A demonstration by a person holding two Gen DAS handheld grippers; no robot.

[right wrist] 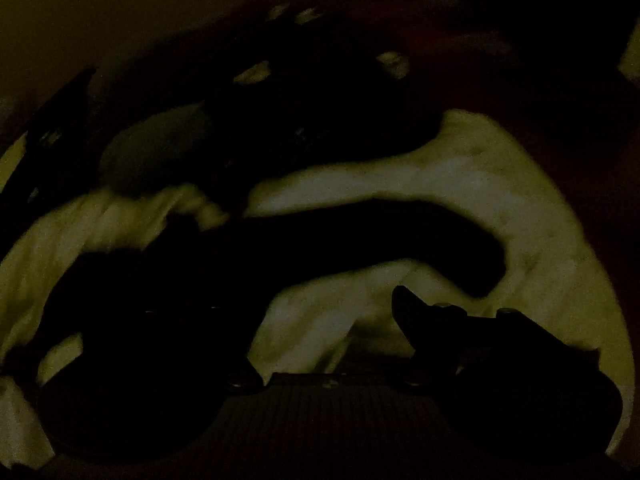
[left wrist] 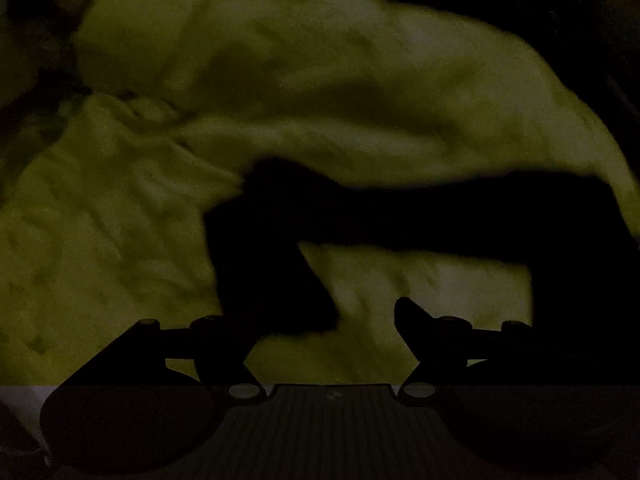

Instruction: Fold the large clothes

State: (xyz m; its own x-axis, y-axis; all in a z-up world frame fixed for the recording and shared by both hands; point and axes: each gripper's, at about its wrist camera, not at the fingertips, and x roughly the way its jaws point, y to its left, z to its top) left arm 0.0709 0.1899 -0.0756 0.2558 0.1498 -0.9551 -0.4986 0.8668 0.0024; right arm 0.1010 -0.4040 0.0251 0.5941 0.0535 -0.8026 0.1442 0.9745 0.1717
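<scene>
The scene is very dark. A dark garment (left wrist: 400, 216) lies across a rumpled yellowish sheet (left wrist: 280, 80); one long part runs to the right and another part hangs toward my left gripper (left wrist: 332, 320). That gripper's fingers are dark silhouettes spread apart just above the sheet, the left one merging with the cloth, so a grasp cannot be judged. In the right wrist view the same dark garment (right wrist: 320, 248) crosses the sheet (right wrist: 460, 184). My right gripper (right wrist: 332, 316) hovers near it; only the right finger (right wrist: 408, 308) shows clearly, the left is lost in darkness.
The yellowish sheet covers a soft surface with many wrinkles. Dark surroundings lie beyond its far edge (left wrist: 520, 0). A dark mass with small pale patches (right wrist: 312, 64) stands at the back in the right wrist view.
</scene>
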